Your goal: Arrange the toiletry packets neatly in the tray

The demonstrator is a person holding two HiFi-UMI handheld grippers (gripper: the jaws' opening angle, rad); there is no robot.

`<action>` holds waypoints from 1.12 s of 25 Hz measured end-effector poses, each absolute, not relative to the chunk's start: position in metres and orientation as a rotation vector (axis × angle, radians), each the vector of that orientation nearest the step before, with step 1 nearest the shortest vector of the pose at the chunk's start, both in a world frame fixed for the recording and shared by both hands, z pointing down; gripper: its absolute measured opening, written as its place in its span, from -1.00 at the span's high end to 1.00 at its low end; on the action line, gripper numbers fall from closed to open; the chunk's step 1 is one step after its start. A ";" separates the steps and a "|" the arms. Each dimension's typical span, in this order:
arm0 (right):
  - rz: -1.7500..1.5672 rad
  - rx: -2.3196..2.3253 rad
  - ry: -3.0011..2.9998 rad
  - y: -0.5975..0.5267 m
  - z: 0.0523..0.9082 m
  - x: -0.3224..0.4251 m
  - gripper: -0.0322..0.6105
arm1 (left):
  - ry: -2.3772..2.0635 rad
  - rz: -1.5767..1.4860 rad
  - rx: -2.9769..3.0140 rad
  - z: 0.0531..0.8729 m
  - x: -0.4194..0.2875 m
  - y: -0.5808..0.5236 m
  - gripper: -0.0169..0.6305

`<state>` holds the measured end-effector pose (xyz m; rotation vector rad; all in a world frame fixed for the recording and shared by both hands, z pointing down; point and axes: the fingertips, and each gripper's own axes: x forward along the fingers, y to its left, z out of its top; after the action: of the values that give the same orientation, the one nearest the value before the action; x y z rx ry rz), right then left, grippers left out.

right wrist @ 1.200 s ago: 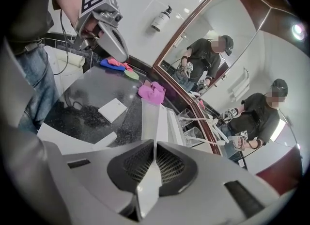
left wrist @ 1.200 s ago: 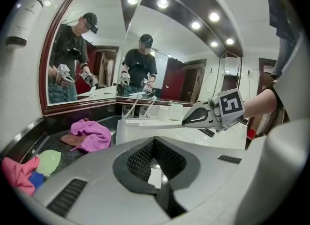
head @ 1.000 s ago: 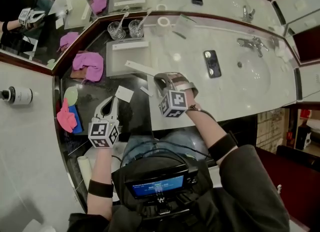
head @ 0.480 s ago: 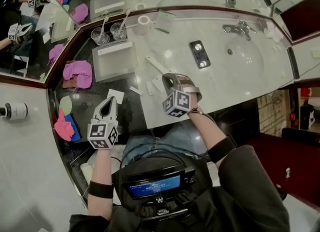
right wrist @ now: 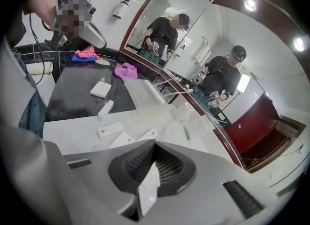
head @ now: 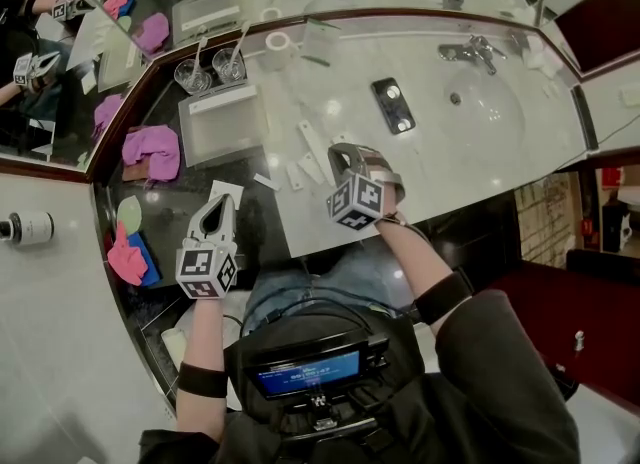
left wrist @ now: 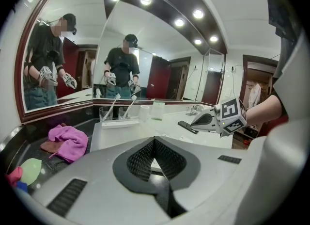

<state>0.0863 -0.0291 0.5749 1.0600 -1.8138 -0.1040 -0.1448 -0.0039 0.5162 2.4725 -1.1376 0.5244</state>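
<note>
My right gripper [right wrist: 155, 146] is shut on a thin white toiletry packet [right wrist: 147, 186], held over the pale counter near its front edge. In the head view this gripper [head: 342, 159] sits just right of several loose white packets [head: 312, 142]. More packets [right wrist: 110, 129] lie ahead of it. The translucent tray [head: 218, 124] stands behind them, at the mirror. My left gripper [head: 216, 210] is shut and empty over the black counter, just short of a flat white packet [head: 226, 192]. Its jaws [left wrist: 155, 140] meet in a point.
Two glasses with toothbrushes [head: 210, 70] stand behind the tray. A pink cloth [head: 150, 150] lies to its left. A black phone [head: 388, 104] and the sink [head: 490, 102] are to the right. More cloths [head: 130, 252] lie at the far left.
The right gripper has drawn back from the loose packets toward the counter's front edge and rolled. The left gripper has edged toward the flat white packet.
</note>
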 end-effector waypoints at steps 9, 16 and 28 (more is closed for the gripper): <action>-0.044 1.080 -1.820 -0.023 0.583 0.096 0.85 | -1.124 0.543 2.470 0.520 -0.138 -0.002 0.95; 0.041 1.140 -1.869 -0.023 0.582 0.099 0.85 | -1.126 0.556 2.474 0.522 -0.135 -0.005 0.95; 0.451 1.391 -2.161 -0.026 0.539 0.105 0.84 | -1.155 0.525 2.457 0.516 -0.131 -0.016 0.95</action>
<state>0.1047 -0.0262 0.5391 1.3911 -2.1608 0.4511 -0.1309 -0.0155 0.5164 2.4571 -1.1551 0.5255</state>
